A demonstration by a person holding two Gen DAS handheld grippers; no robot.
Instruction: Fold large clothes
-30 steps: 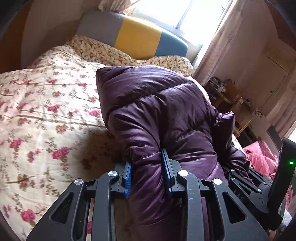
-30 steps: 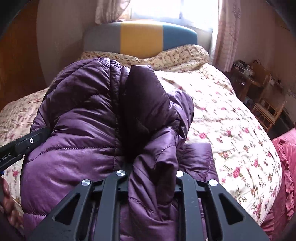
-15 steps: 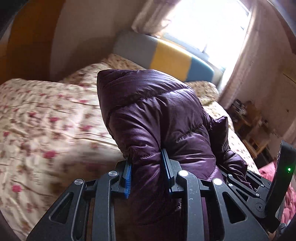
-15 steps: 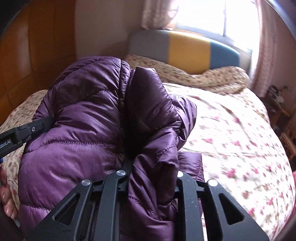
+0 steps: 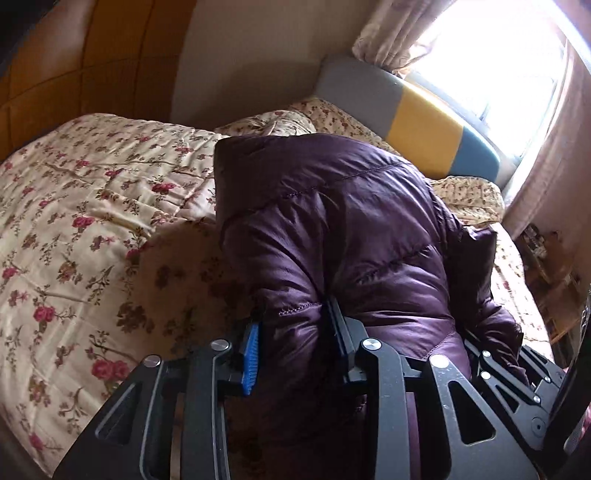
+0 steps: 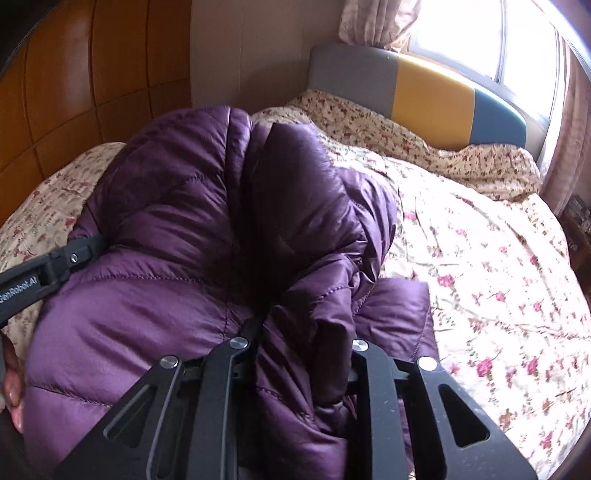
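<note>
A bulky purple quilted down jacket (image 5: 351, 229) is bunched up above the floral bedspread (image 5: 81, 229). My left gripper (image 5: 295, 332) is shut on a thick fold of the jacket's edge, blue pads pressing both sides. My right gripper (image 6: 306, 343) is shut on another bunched fold of the jacket (image 6: 177, 229), its fingertips hidden by fabric. The right gripper's body shows at the lower right of the left wrist view (image 5: 517, 384). The left gripper's arm (image 6: 48, 266) shows at the left of the right wrist view. The two grippers hold the jacket close together.
The bed has a grey, yellow and blue headboard (image 6: 424, 88) under a bright window (image 6: 480, 33) with pink curtains. Wooden wall panels (image 6: 74, 92) stand at the left. Cluttered shelves (image 5: 546, 258) are at the bed's right side. The bedspread (image 6: 498, 277) lies open to the right.
Both grippers have swung left and tilted with the jacket still held; the wooden wall panels have come into view and the headboard has shifted right. The grips are unchanged.
</note>
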